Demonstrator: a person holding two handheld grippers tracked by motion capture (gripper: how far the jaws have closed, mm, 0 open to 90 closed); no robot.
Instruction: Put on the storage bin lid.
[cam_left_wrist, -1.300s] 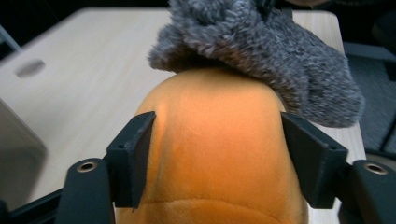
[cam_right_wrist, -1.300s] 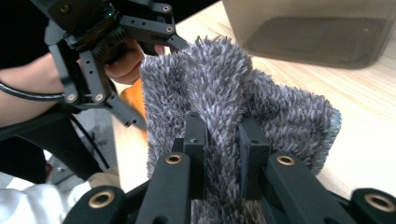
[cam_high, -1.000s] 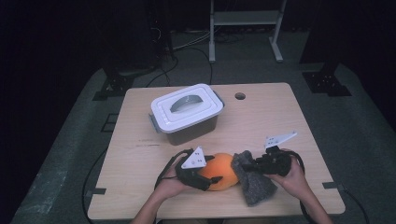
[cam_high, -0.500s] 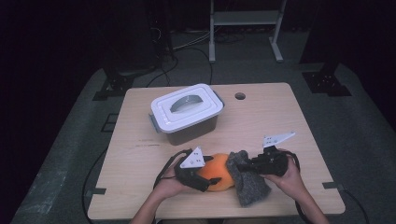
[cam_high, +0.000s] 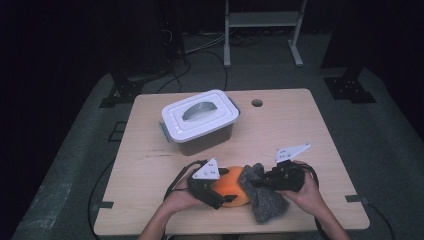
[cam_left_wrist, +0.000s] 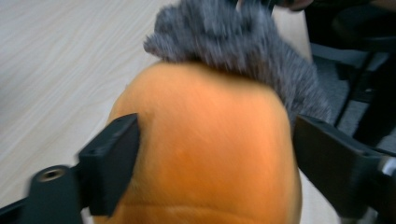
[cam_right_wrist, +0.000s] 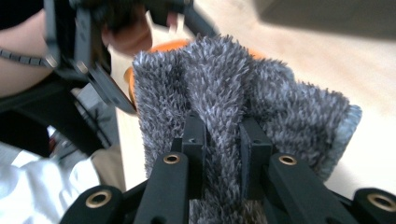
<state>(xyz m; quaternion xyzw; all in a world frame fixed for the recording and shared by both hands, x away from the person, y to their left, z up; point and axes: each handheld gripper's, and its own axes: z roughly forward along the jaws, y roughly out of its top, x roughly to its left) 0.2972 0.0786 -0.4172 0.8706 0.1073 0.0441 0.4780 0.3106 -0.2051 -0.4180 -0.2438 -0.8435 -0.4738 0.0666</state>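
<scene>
Orange ball (cam_high: 231, 186) and grey fuzzy cloth (cam_high: 264, 196) lie together at the near edge of the table (cam_high: 300, 125), between the person's two hands; the work in hand appears to be wiping the ball with the cloth. Cloth position: draped against the right side of the ball, touching it, the rest spread on the table to the near right. Left gripper (cam_high: 215, 192): jaws have just been opening; in the left gripper view the ball (cam_left_wrist: 205, 149) sits between them, the left jaw at the ball's flank and the right jaw standing slightly clear of it, so the ball is bracketed rather than clamped. Right gripper (cam_high: 260, 182): jaws drawn together on a fold of the cloth (cam_right_wrist: 224, 107), pinched firmly in the right gripper view; the orange surface (cam_right_wrist: 173, 45) shows just beyond the cloth's far edge.

Status, as a judgement: the ball is steadied and the cloth is applied to its right side; the top and the left flank remain bare of cloth, so most of the surface is probably still to be covered. White lidded box (cam_high: 200, 121) stands shut at the far left centre, well apart from both things; whether it has any part in the work cannot be told.
</scene>
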